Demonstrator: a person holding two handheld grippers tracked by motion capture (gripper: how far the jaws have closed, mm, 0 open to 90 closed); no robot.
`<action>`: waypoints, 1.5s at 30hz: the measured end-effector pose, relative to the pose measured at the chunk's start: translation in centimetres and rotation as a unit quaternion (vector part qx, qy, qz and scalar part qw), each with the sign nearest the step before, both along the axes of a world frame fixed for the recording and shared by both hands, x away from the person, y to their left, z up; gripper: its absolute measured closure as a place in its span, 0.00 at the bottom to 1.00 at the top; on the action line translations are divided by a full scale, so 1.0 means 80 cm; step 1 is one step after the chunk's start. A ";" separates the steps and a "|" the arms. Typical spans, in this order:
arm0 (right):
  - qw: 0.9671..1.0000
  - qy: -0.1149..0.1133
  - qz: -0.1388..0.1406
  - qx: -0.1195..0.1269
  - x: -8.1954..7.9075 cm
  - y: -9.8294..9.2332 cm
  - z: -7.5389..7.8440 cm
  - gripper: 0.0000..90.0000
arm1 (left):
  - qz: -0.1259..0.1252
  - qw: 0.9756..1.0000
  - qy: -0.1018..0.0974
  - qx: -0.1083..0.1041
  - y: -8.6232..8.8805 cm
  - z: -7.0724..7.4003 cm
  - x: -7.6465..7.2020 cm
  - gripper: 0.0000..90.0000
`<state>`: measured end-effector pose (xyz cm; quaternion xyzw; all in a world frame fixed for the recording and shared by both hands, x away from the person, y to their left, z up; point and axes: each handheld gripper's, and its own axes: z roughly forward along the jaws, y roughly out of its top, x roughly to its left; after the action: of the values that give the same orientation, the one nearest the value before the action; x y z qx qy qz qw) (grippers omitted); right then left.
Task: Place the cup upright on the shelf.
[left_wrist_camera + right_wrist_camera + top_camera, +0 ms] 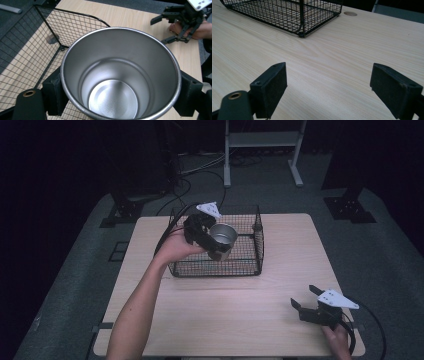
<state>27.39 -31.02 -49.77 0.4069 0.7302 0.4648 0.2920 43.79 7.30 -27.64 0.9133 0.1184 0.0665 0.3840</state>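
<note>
My left gripper (217, 242) is shut on a shiny steel cup (222, 236) and holds it above the black wire basket (250, 270) at the table's far middle. In the left gripper view the empty cup (120, 82) sits upright, mouth toward the camera, with a black pad (53, 95) pressed on each side, and the basket (72, 22) lies behind it. My right gripper (302, 295) rests near the table's front right corner, open, with nothing between its jaws. The right gripper view shows its gap (329, 87) over bare wood, the basket (299, 15) farther off.
The light wooden table (280, 250) stands on grey carpet. The basket's inside looks empty in both gripper views. Cables and a white frame's legs (227, 165) lie on the floor beyond the table. A round cable hole (350, 13) marks the tabletop past the basket.
</note>
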 end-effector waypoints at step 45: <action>1.000 0.000 0.003 0.006 0.000 -0.001 0.000 0.15 | 0.069 0.997 0.035 0.005 -0.051 -0.042 0.104 0.19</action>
<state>27.39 -31.07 -49.76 0.4067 0.7286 0.4702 0.2876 52.08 3.23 -31.04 0.9067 0.1942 0.0615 0.3693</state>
